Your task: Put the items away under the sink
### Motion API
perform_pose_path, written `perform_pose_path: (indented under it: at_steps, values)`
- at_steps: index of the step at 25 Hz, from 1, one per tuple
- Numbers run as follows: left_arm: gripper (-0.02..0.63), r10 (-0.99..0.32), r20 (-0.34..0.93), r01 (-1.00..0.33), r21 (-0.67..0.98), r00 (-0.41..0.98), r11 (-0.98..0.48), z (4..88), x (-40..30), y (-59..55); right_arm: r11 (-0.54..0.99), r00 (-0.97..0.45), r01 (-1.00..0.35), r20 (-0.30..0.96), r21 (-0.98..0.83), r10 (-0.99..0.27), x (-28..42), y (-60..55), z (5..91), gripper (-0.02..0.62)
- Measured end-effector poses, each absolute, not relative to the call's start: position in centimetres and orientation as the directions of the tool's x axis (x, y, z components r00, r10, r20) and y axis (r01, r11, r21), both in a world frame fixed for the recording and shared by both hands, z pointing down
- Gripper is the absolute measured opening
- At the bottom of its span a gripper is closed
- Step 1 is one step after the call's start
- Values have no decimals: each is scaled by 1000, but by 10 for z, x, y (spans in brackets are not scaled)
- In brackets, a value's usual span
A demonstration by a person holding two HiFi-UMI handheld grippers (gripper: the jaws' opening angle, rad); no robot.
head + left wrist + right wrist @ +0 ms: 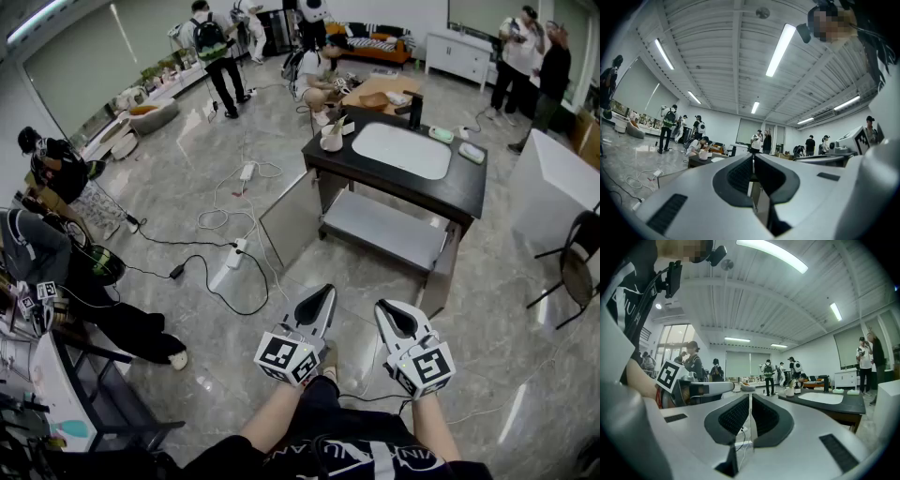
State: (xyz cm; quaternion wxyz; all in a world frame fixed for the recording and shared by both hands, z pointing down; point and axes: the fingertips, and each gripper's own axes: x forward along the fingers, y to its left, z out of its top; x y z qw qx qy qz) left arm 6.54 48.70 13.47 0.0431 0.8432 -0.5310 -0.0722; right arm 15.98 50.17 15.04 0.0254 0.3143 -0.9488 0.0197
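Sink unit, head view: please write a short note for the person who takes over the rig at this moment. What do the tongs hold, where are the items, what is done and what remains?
Left tongs: shut, empty, held level, well short of the sink unit.
Right tongs: the same.
Items: the white cup is on the counter's near left corner. Two small pale green pieces lie at the far right of the basin.
Done: the cabinet door stands open. Nothing shows on the shelf under the sink.
Left: every item has yet to go onto that shelf.
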Motion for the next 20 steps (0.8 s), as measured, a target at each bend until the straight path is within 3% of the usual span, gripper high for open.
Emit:
perform_pose_path:
  at_steps: [8, 20]
  values:
    - [17, -882, -34, -871, 143, 470, -469, 130, 44, 407, 785, -785, -617, 101, -50, -611, 131, 419, 151, 43]
    - [17, -898, -14, -883, 177, 439, -434, 140, -48, 284, 772, -779, -627, 95, -103, -620, 52, 284, 161, 43]
